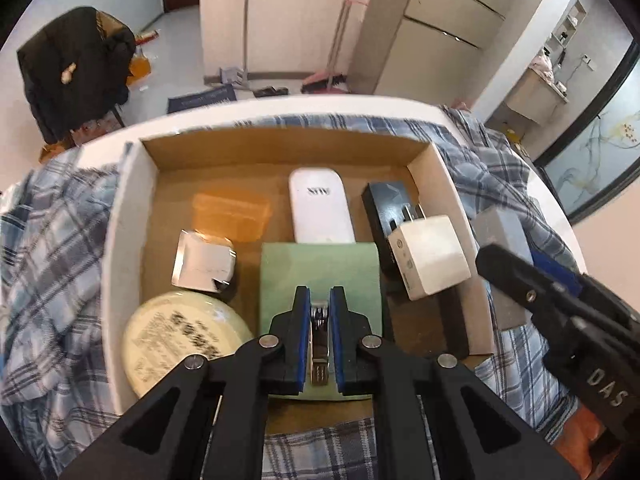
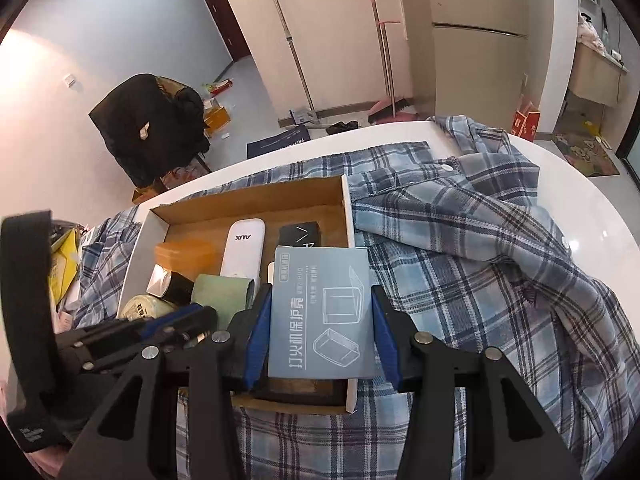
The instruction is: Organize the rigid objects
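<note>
Evidently both jaws grip for boxing: left gripper point(image 1: 320, 312) pinches a nail clipper point(image 1: 319, 344) over the cardboard box point(image 1: 456, 200); right gripper point(image 2: 318, 332) clamps a grey carton point(image 2: 320, 312).

In front of you a shallow cardboard box point(image 1: 132, 216) shows raw brown board inside and smooth white outside. It sits on soft woven plaid cloth point(image 2: 460, 264) over a glossy white tabletop point(image 2: 580, 216). Your left gripper point(image 1: 320, 300), matt black plastic with blue rubbery pads, pinches shiny chromed metal nail clippers point(image 1: 319, 344). Your right gripper point(image 2: 320, 320) clamps a smooth grey printed carton point(image 2: 320, 312). Inside lie a glossy white plastic remote point(image 1: 318, 204), a translucent orange plastic case point(image 1: 230, 216) and a matt white charger point(image 1: 430, 256).
</note>
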`<state>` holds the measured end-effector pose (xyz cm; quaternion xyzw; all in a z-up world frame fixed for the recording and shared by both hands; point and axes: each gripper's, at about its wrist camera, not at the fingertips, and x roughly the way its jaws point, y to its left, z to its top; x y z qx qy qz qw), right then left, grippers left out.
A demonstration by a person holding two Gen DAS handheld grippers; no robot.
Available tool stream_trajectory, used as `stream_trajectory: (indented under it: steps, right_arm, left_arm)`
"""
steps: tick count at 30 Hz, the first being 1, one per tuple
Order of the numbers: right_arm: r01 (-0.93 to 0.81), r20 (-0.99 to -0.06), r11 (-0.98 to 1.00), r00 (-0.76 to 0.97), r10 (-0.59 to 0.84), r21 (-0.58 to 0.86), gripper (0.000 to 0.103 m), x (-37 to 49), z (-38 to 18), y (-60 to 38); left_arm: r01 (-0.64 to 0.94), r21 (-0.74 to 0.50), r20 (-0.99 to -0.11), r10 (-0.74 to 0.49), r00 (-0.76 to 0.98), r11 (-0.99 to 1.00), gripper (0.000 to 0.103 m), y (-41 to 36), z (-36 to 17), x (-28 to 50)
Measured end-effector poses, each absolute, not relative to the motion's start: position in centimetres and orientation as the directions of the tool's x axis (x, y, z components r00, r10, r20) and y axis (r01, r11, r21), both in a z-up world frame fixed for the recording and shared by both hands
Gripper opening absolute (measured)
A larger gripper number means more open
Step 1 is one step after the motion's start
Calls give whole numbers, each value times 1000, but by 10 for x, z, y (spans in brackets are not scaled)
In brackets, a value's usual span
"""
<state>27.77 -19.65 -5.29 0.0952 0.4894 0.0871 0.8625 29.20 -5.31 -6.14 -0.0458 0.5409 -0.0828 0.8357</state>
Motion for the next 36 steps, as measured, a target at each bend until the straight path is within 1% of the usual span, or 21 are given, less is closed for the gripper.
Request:
stream_trajectory:
  steps: [1,2,3,4,5,7,10,15,18,21,24,26,27,28,29,32,34,36]
  right_arm:
    - [-56,-828,967,505,243,249,45,277,-53,-196]
    - [-58,-829,967,505,242,247,45,277,-53,-196]
    - [-61,-829,967,505,242,245,45,277,-54,-195]
    - [-66,-829,967,504,244,245,45,277,-54,-194]
    - [-67,-829,968,504,242,241,46,276,-54,-192]
    - [-86,-826,965,501,257,248,45,276,-54,-189]
    - [-108,-829,960,484,279,260,46,275,-58,-183]
    - [-123,-845,962,461,272,243,46,276,-69,-173]
    - [-135,-854,967,455,253,215,46,277,-75,-168]
    - [-156,-863,976,460,209,153,47,277,-80,-162]
    - [-153,-869,973,440,226,176,48,278,-82,-164]
    - [-143,-866,971,441,236,192,54,278,-78,-168]
    - [-143,-858,969,450,247,203,56,277,-74,-170]
    - [-142,-852,968,460,250,207,62,276,-69,-171]
    - [-138,-843,969,478,245,203,64,274,-63,-173]
    - [-125,-798,980,570,198,154,64,264,-38,-181]
    - [-101,-736,986,655,169,136,64,255,-16,-188]
    - [-88,-659,986,735,159,140,70,244,7,-198]
  left_arm:
    - [87,-160,-889,-182,420,983,26,-52,-56,291]
    - [84,-154,-875,-175,451,984,36,-50,-49,288]
    - [84,-147,-860,-169,481,986,60,-49,-42,285]
    - [85,-138,-842,-162,515,987,78,-47,-35,283]
    - [80,-115,-810,-140,570,990,81,-44,-24,278]
    - [65,-83,-760,-105,641,994,82,-39,-8,270]
    - [52,-67,-694,-84,715,996,86,-30,11,261]
    - [11,-83,-595,-58,802,997,86,-15,35,249]
    - [-5,-80,-553,-41,832,997,87,-14,43,244]
    - [-66,-49,-553,28,833,997,88,-11,48,242]
    - [-36,-29,-555,14,832,999,88,-13,51,241]
    - [-45,-17,-544,29,839,999,88,-15,54,239]
    - [-50,-18,-532,33,846,999,88,-15,56,237]
    - [-43,-27,-517,23,856,999,88,-15,60,233]
    - [-31,-37,-499,9,867,999,88,-15,64,229]
    - [-12,-39,-441,-6,898,999,88,-15,73,216]
    - [1,-20,-400,-8,916,1000,91,-14,83,207]
    - [-10,-23,-347,1,938,1000,94,-11,92,197]
